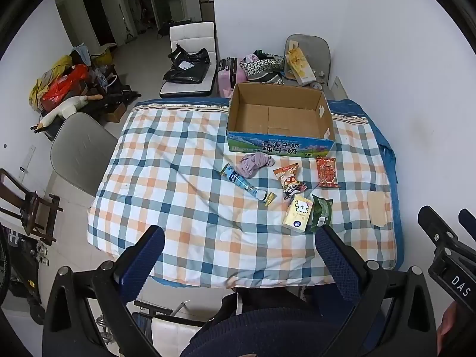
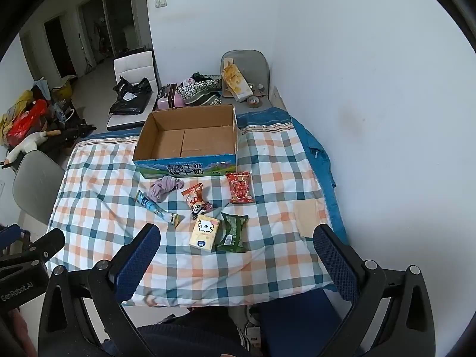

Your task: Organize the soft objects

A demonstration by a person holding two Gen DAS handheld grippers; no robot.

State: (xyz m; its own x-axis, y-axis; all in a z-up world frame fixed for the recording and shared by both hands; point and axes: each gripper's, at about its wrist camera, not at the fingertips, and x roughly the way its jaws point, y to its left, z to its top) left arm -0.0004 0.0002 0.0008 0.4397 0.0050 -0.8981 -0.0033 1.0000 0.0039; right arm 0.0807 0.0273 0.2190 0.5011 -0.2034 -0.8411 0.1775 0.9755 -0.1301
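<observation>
Table under a checked quilt is filling both wrist views, and toward its far edge an open cardboard box is sitting with nothing inside. Just in front of the box we are seeing the soft things lying in a loose cluster: a crumpled lilac cloth, a blue tube, a red snack packet, an orange panda packet, a yellow tissue pack and, touching it, a green packet. We are holding the left gripper and the right gripper above the near edge, both with fingers spread wide and gripping nothing.
</observation>
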